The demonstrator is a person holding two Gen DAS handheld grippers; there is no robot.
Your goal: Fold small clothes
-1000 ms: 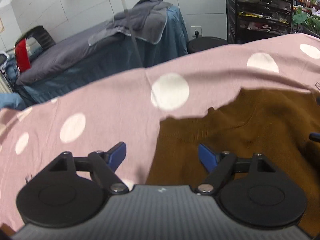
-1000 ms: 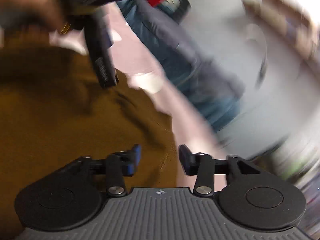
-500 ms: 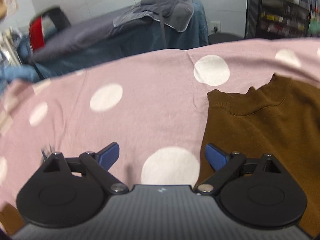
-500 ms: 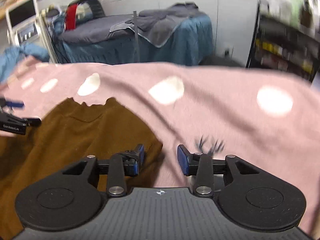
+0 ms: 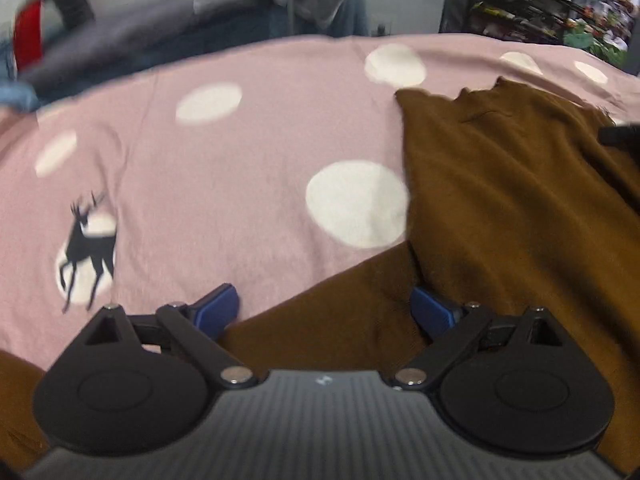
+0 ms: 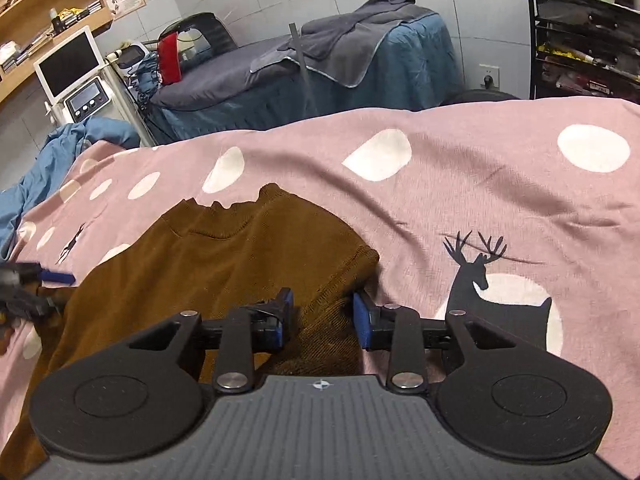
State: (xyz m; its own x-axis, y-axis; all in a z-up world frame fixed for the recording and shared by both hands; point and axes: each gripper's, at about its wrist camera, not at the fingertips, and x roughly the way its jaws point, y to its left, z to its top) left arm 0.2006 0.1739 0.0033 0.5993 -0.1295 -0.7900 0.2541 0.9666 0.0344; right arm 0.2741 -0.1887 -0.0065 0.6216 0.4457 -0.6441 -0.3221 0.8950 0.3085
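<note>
On the pink spotted sheet (image 6: 460, 200), brown sweater (image 6: 224, 256) lies flat, collar at 12 o'clock. Right gripper (image 6: 322, 316) pitched down, jaws closing around the sweater's 3 o'clock edge, not yet pinching. Left gripper (image 5: 324, 306) pitched down at its 9 o'clock side, jaws spread wide, narrowing slightly, sleeve fabric between.

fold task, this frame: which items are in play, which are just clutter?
In play:
- brown sweater
- right gripper, closing, sleeve edge between its jaws
- left gripper, closing, over the other sleeve
- pink spotted sheet, the work surface

Clutter:
- blue cloth
- grey towel on the far bed
- monitor
- black shelf rack
</note>
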